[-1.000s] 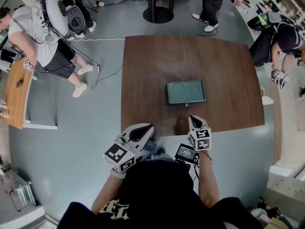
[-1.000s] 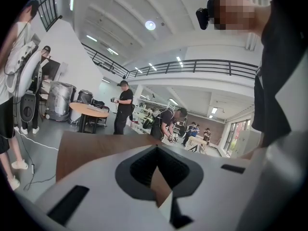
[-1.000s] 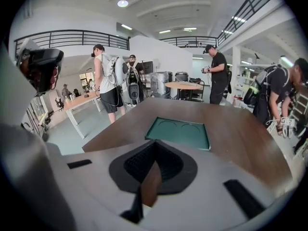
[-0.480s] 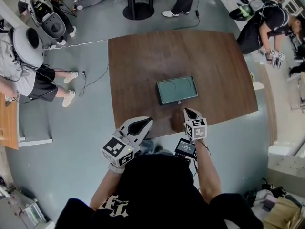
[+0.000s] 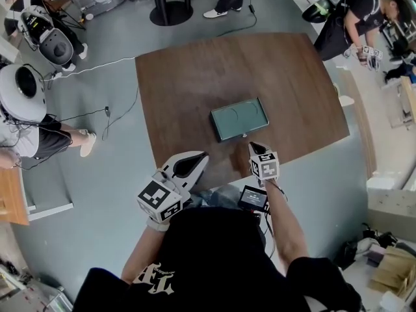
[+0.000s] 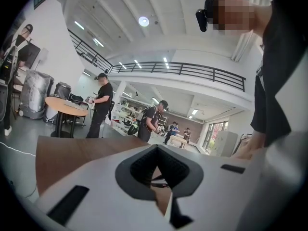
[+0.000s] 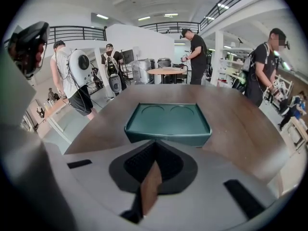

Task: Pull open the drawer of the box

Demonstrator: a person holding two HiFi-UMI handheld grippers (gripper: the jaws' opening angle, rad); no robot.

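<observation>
We hold the left gripper (image 5: 197, 161) and right gripper (image 5: 255, 148) at the near edge of the table (image 5: 188, 77), jaws closed and empty — the green box (image 5: 239, 119) sits just beyond the right one, open wood around.

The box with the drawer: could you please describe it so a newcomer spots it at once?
Find the dark wooden table on the grey floor. The box is the only thing on it, toward the near edge: flat, dark green, two round recesses in its top.
</observation>
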